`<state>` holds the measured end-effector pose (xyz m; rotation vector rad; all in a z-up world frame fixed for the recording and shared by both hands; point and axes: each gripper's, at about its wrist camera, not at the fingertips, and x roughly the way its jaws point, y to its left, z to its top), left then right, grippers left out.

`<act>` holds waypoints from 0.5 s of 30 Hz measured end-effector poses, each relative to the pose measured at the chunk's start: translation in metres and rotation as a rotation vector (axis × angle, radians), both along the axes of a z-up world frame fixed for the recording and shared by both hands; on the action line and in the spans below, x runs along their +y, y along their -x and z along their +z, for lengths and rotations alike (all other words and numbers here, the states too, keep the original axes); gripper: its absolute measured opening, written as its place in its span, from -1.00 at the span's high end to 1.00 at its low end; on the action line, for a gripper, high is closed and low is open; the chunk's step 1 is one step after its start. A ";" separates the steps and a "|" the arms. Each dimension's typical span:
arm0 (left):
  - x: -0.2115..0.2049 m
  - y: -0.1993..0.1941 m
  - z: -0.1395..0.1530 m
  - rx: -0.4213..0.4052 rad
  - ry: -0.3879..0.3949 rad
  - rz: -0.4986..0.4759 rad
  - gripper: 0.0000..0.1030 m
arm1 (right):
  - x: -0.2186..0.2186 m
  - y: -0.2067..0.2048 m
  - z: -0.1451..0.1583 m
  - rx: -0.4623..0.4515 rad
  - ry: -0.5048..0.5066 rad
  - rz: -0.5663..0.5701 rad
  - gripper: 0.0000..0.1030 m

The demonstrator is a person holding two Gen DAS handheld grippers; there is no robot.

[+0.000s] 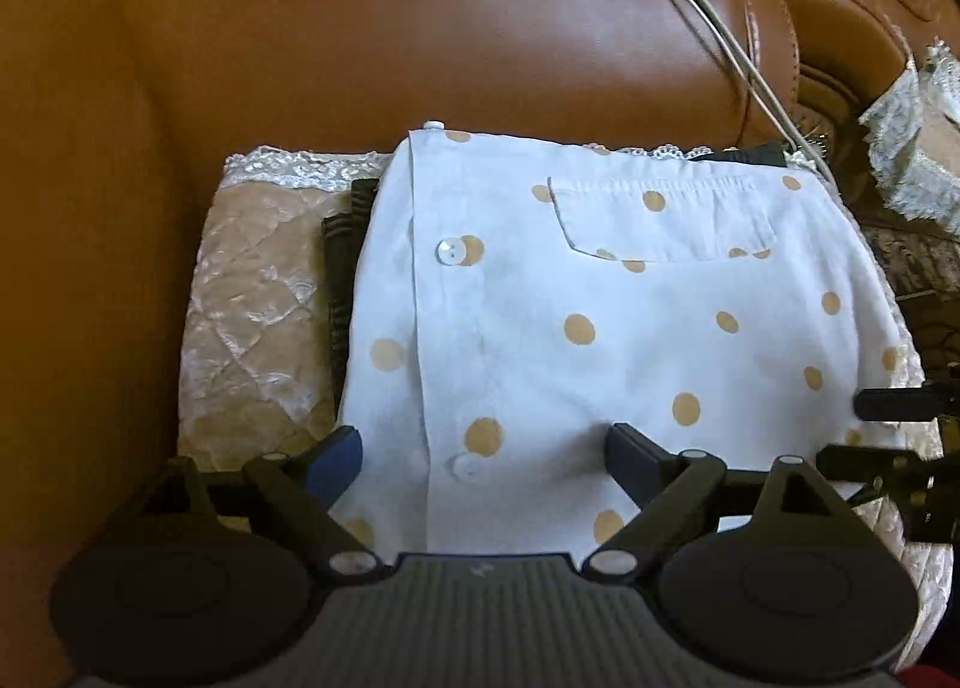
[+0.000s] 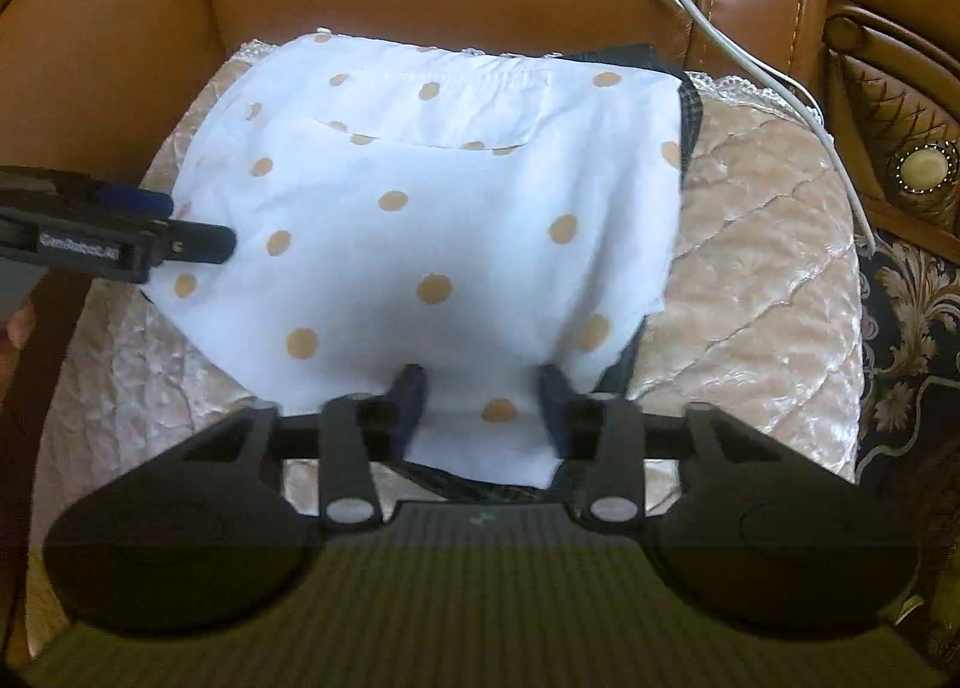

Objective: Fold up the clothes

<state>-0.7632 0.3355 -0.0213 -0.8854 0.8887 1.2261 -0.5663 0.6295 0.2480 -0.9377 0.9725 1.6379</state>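
Left gripper [image 1: 480, 460] and right gripper [image 2: 480, 394], both with jaws apart astride the near hem of the folded polka-dot shirt [image 1: 600, 328] stacked on a dark checked garment [image 2: 690, 111] ahead; closing low risks dragging both layers, undoing the fold.

Dark garment [image 1: 342, 292] mostly hidden under polka-dot shirt [image 1: 600, 328], only edges showing. White cable [image 2: 750, 69] cut off by top edge. Shirt's near hem behind right gripper [image 2: 480, 394].
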 end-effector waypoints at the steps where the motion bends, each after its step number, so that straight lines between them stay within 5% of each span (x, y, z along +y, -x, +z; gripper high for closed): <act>1: 0.000 -0.002 0.002 0.009 0.000 0.004 -0.79 | 0.000 0.004 0.001 -0.017 0.001 0.005 -0.22; 15: -0.001 -0.031 0.033 0.132 -0.030 0.028 -0.89 | 0.005 0.009 0.030 -0.085 -0.020 -0.088 -0.77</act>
